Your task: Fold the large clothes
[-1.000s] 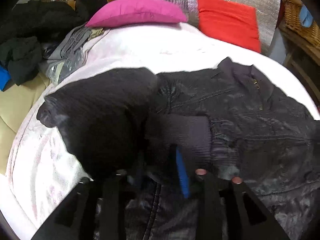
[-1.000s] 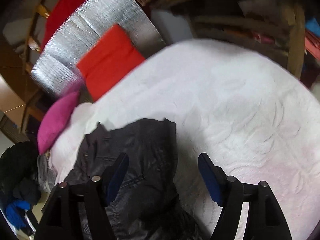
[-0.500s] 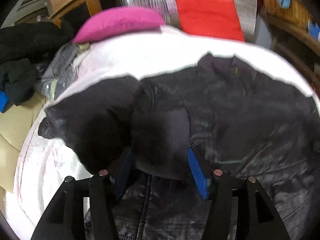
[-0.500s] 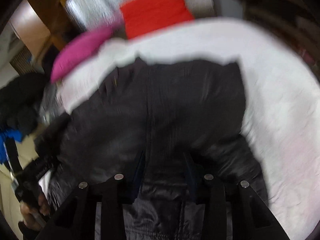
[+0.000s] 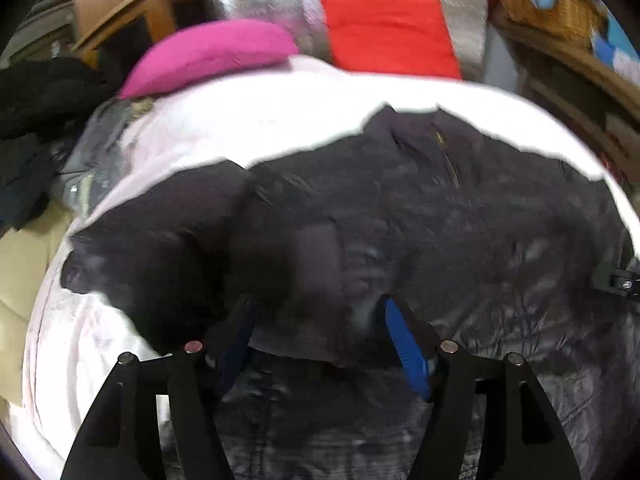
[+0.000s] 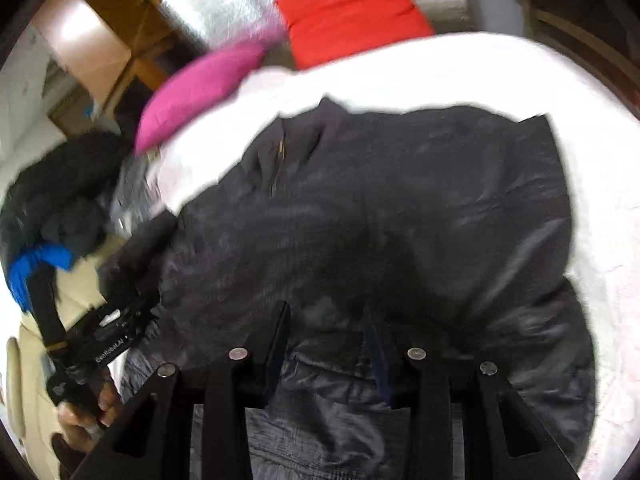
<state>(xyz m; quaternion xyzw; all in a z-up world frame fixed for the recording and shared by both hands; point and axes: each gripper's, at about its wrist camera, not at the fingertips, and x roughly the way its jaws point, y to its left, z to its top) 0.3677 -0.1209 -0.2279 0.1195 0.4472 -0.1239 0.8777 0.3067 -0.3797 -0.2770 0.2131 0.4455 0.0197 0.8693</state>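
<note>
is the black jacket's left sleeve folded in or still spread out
Folded in: the sleeve's cuff lies across the black jacket chest.

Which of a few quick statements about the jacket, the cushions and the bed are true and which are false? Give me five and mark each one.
1. The dark jacket lies spread on a white bedspread. True.
2. The magenta cushion sits to the right of the red cushion in the left wrist view. False: it sits to the left.
3. The jacket's zipper runs down from the collar. True.
4. The jacket is bright yellow. False: it is black or very dark.
5. A pile of dark clothes lies off the bed's left side in the left wrist view. True.
</note>
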